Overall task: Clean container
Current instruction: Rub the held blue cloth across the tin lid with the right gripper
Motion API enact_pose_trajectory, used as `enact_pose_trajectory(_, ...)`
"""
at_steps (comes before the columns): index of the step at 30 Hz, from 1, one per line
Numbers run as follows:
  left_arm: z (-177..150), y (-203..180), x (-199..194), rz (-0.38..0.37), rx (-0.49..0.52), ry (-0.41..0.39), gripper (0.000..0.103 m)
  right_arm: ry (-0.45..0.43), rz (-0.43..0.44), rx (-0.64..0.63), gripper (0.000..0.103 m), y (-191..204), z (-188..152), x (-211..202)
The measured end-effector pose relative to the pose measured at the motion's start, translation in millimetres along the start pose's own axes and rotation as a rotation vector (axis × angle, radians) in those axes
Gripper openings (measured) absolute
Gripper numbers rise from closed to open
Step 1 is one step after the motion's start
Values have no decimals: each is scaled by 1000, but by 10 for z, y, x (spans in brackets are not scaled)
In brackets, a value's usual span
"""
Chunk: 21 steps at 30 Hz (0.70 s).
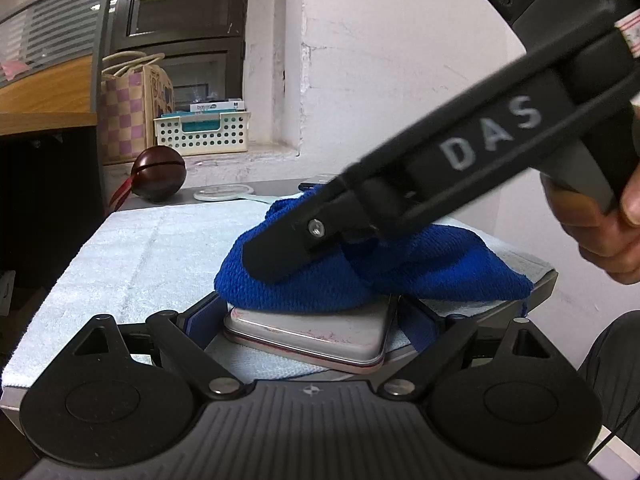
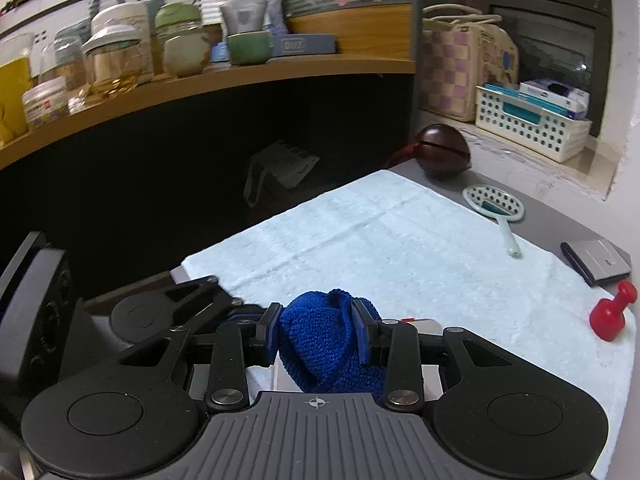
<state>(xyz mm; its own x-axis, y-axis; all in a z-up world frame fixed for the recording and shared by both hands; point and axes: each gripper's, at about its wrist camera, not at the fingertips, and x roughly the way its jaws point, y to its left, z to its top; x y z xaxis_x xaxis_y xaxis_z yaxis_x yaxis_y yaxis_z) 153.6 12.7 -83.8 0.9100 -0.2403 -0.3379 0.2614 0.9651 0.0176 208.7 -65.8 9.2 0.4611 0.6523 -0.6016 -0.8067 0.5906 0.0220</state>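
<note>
Right gripper (image 2: 316,330) is clamping blue cloth (image 1: 304,284) onto tin (image 1: 320,330) lower center, left gripper (image 1: 310,322) bracing it w/ both pads; reddish smears remaining, so prob mid-clean.

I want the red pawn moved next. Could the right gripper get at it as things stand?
Probably not yet: the right gripper is shut on the blue cloth. The red pawn stands unobstructed on the white towel.

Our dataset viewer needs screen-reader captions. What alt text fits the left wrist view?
A black right gripper presses a bunched blue cloth onto a flat metal container held between the left gripper fingers, over a pale towel. A hand holds the right gripper's handle.
</note>
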Motion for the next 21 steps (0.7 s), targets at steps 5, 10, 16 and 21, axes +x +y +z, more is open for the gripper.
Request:
enact_pose_trajectory(5,-6,5,1,0,-2,-3,94,37,38,-57,39,90,11,-35)
enact_pose_trajectory(10,-16,2,-14,-4,-4,-6,94,65,15,-122,39,115,2,-81)
enact_pose_trajectory(16,-26,-6,-29,-5,-5,-9,94,53,-30,-117,39,74,-39,-98)
enact_pose_trajectory(21,-39,-12,-43,-6,-3,-14,94,41,-41,-76,39,-40,-58,-67)
